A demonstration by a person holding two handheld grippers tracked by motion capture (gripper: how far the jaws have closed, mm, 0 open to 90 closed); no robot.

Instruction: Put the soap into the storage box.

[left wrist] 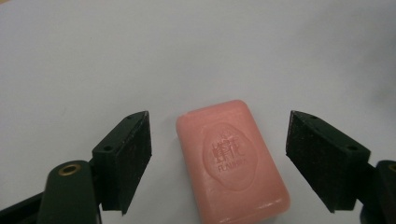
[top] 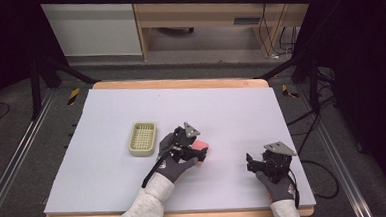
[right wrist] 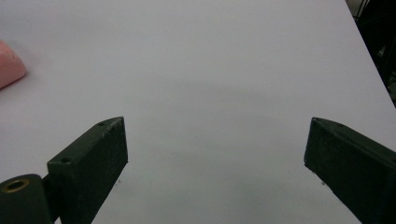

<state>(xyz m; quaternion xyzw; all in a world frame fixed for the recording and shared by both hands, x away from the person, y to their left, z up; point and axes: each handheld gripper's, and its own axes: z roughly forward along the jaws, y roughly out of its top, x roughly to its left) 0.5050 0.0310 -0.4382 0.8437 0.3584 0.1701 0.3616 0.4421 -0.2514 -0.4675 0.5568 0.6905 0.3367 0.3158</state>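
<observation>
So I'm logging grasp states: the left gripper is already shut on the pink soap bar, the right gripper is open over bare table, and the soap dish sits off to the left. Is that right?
Not quite. The left gripper is open: in the left gripper view its jaws stand apart on either side of the pink soap bar, touching neither side. The rest holds: the right gripper is open over bare table, and the soap dish sits to the left.

pink soap (left wrist: 231,161), pale green basket (top: 143,138), black fingers (left wrist: 126,158)

Even overhead light, bench (top: 231,106) bright, surroundings dark. Soft faint shadows beside the fingers (left wrist: 126,154). Gripper views slightly soft, near fingers blurred; no glare.
</observation>
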